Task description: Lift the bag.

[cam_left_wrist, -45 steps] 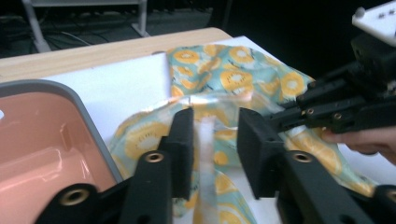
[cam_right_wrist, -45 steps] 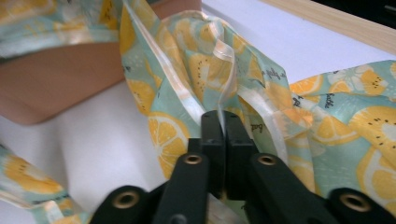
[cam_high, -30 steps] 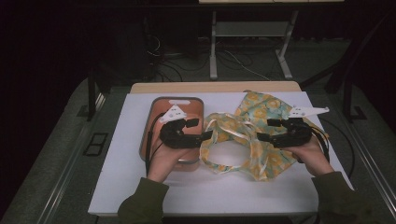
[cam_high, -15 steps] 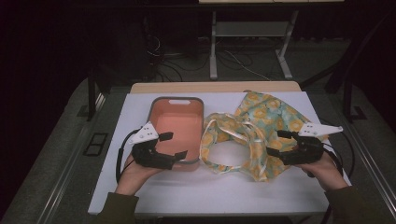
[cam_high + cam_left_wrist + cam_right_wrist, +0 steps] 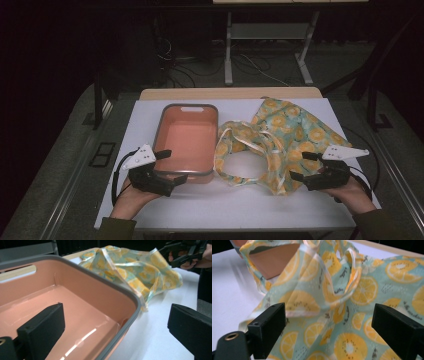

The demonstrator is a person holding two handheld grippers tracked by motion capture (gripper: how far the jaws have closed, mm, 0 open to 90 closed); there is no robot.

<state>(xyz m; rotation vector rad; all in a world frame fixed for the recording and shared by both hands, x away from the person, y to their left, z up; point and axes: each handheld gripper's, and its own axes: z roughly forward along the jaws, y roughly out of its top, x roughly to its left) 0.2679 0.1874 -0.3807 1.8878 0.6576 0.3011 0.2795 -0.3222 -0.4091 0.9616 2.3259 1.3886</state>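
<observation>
The left gripper [image 5: 172,167] sits low at the near left corner of the white table [image 5: 150,125], its 2 jaws wide apart after just opening further, with nothing gripped between them. In the left gripper view one jaw hangs inside the pink tub [image 5: 82,302] and the other stands outside over the table, so the tub's grey rim and near wall pass between the 2 jaws without either pad pressing on them. From above, the tub [image 5: 186,137] lies just ahead of this gripper, its near rim right at the jaw tips. The right gripper [image 5: 300,167] rests at the near right side of the table, held in a hand [image 5: 352,192] whose sleeve comes in from the bottom edge. Its jaws have also just been opening and stand wide, holding nothing. The fruit-print cloth [image 5: 280,140], pale green with yellow citrus slices and whitish edging, lies spread and rumpled straight ahead of this gripper, its near edge just beside the jaw tips. In the right gripper view the cloth [image 5: 342,305] runs across the gap between the 2 jaws, loose, and the tub shows beyond it at the upper left. The cloth's far side touches the tub's right wall.
</observation>
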